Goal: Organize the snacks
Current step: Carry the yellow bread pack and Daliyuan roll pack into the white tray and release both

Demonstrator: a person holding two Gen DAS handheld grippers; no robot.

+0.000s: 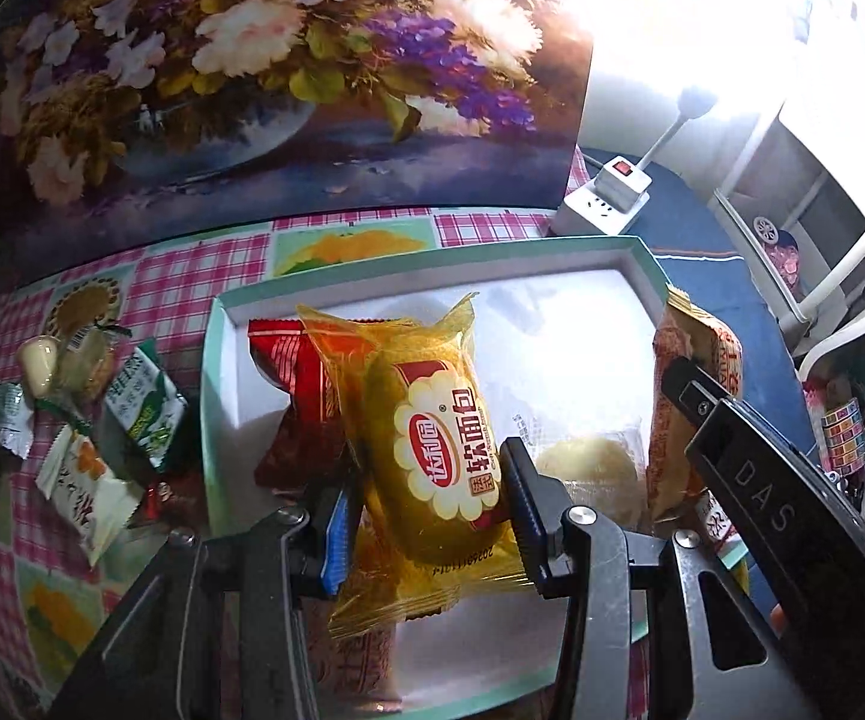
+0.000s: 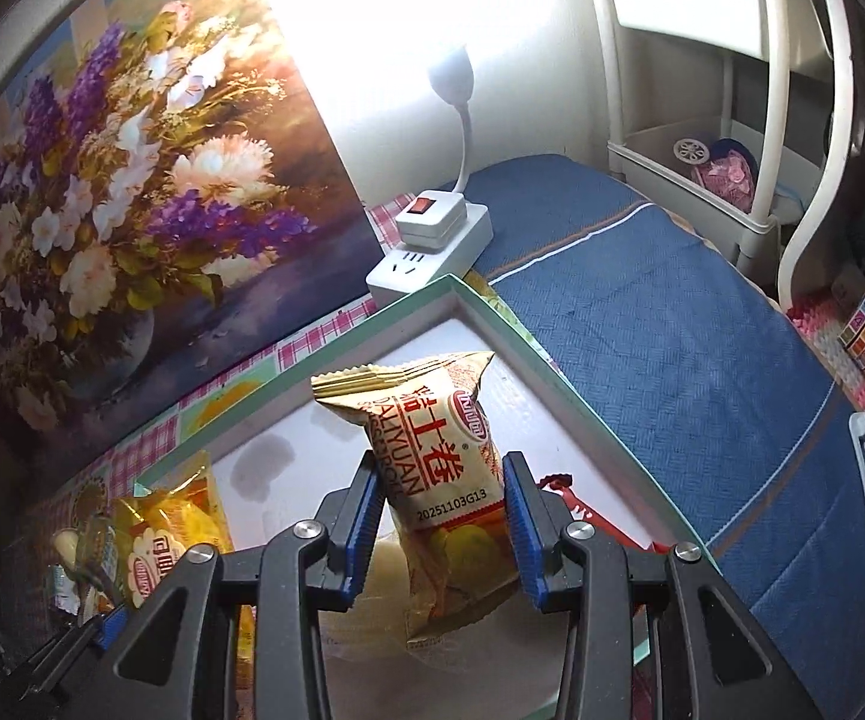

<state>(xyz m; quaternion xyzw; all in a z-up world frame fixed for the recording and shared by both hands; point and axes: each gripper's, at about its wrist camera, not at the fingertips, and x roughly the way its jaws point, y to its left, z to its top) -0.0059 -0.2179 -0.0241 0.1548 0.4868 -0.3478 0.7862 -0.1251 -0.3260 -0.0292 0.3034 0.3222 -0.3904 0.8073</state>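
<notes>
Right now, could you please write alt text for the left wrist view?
The left gripper clamps a yellow bread packet above a white tray holding a red packet. Small snacks lie on the checked tablecloth to its left.

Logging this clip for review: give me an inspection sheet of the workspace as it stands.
Surface: checked tablecloth.
Job's things: yellow bread pack and beige roll pack held over the white tray; red pack in the tray.
Clutter: small sweets left of the tray.
Grippers: left gripper shut on the yellow bread pack; right gripper shut on the beige roll pack.
Cables: power strip behind the tray.
Surroundings: flower painting, blue cloth.
</notes>
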